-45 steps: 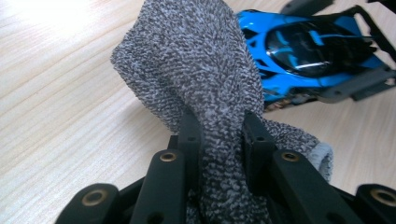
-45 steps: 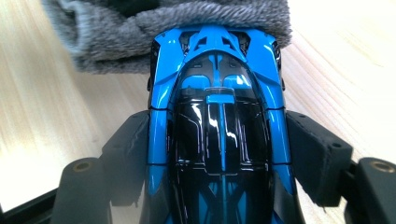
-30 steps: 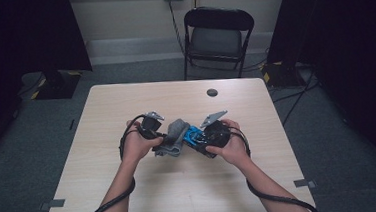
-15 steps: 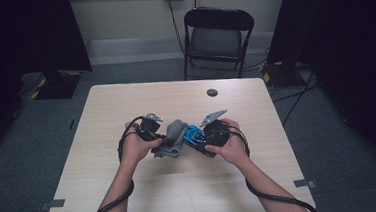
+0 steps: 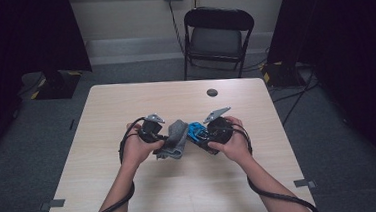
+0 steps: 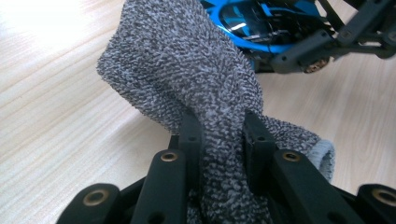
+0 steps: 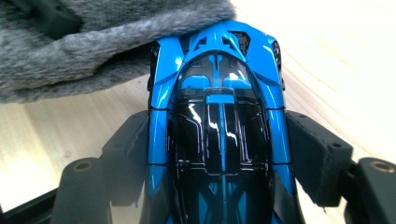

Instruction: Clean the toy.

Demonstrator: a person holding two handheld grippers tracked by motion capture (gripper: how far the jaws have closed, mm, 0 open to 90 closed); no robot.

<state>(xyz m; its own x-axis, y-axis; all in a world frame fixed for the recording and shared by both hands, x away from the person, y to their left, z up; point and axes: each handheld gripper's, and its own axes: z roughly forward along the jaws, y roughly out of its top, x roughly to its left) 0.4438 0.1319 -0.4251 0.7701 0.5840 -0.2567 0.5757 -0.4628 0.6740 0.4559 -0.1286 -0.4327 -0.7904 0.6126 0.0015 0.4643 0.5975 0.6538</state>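
Note:
A grey knitted sock (image 5: pixel 174 138) hangs from my left gripper (image 5: pixel 164 140), whose jaws are shut on a bunched fold of it (image 6: pixel 222 154). A blue and black toy car (image 5: pixel 196 132) sits lengthwise in my right gripper (image 5: pixel 202 135), both pads pressed to its sides (image 7: pixel 217 140). In the right gripper view the car's front end touches the sock (image 7: pixel 84 42). In the left gripper view the car (image 6: pixel 275 28) lies just beyond the sock's top. Both are held just above the wooden table (image 5: pixel 131 190) near its middle.
A small round black object (image 5: pixel 212 92) lies on the table's far side. A black folding chair (image 5: pixel 219 38) stands behind the table. Cables trail from both grippers over the near edge.

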